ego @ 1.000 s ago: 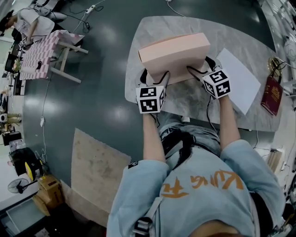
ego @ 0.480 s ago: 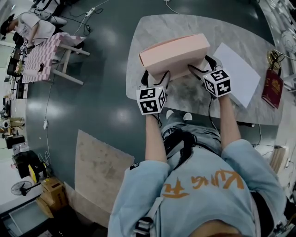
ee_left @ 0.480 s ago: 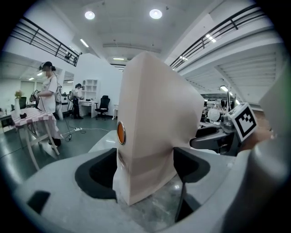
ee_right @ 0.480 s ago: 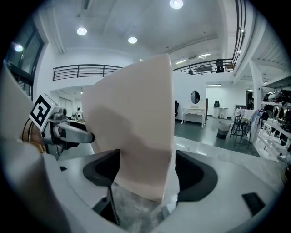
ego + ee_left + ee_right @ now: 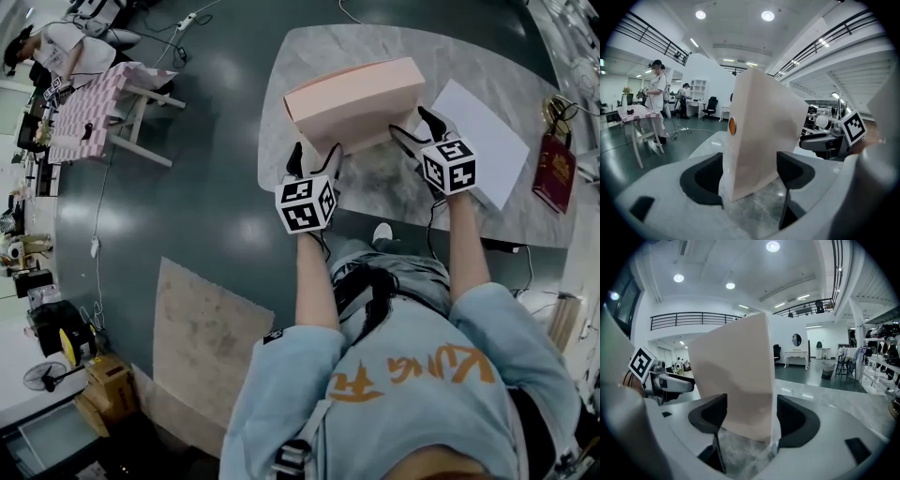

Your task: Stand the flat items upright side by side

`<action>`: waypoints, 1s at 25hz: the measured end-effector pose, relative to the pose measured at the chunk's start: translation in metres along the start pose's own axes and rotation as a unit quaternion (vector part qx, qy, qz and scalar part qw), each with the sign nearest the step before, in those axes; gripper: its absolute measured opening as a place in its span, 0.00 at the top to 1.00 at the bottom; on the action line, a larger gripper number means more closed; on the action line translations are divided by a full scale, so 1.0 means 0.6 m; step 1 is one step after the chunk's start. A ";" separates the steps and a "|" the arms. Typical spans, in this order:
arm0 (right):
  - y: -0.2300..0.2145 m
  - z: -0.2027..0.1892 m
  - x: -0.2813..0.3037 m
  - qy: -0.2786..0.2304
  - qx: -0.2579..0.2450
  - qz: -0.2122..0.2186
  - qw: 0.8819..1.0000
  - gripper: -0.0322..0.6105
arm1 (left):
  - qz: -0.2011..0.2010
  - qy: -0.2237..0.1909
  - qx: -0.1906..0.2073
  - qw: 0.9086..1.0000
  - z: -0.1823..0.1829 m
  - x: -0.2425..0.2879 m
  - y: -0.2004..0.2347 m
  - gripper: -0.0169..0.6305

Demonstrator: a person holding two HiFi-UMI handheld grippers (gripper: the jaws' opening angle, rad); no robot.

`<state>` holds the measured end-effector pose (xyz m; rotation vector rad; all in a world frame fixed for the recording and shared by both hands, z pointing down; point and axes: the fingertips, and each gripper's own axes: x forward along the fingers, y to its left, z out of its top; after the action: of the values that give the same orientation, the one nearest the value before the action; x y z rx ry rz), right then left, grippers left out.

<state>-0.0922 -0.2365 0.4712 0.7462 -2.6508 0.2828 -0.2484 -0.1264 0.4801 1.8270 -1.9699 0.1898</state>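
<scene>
On the marble table (image 5: 394, 192), the pink box (image 5: 352, 98) stands upright alone. The left gripper (image 5: 314, 157) and right gripper (image 5: 414, 128) have drawn back off its near corners. Their jaws are wide, just narrowing and gripping nothing, so this item looks placed.

Both arms are reaching forward. The left tool (image 5: 315, 155) and right tool (image 5: 410, 124) are pointing slightly down, their wide jaws just closing a little, not pressing the box (image 5: 354, 101) between them.

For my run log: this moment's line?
box: upright on table | left tool: open, just closing, box between | right tool: same
</scene>
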 end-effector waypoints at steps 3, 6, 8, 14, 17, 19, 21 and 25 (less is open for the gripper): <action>0.014 -0.006 -0.019 -0.006 0.007 0.012 1.000 0.58 | 0.007 -0.019 -0.022 1.000 -0.003 -0.022 0.000 0.51; 0.025 -0.014 -0.041 -0.007 0.008 0.014 1.000 0.69 | 0.012 -0.036 -0.042 0.998 -0.010 -0.048 -0.010 0.66; 0.032 -0.017 -0.056 -0.011 0.010 0.014 1.000 0.73 | 0.018 -0.045 -0.048 0.998 -0.016 -0.065 -0.018 0.74; 0.063 -0.014 -0.116 -0.045 0.000 0.016 0.999 0.95 | 0.011 -0.118 -0.100 0.988 -0.011 -0.142 -0.043 0.95; 0.091 -0.008 -0.148 -0.062 -0.003 0.035 0.997 0.95 | -0.007 -0.135 -0.109 0.985 -0.010 -0.177 -0.065 0.95; 0.102 -0.004 -0.171 -0.070 -0.007 0.039 0.997 0.95 | -0.011 -0.135 -0.106 0.985 -0.016 -0.193 -0.083 0.95; 0.112 -0.001 -0.193 -0.078 -0.013 0.042 0.996 0.95 | -0.013 -0.136 -0.101 0.986 -0.023 -0.209 -0.100 0.95; 0.115 0.001 -0.250 -0.089 -0.025 0.035 0.995 0.95 | -0.025 -0.146 -0.094 0.985 -0.025 -0.233 -0.143 0.95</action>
<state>-0.0110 -0.1097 0.4039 0.6933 -2.8452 0.1758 -0.1580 -0.0028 0.4197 1.8621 -2.0482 -0.2868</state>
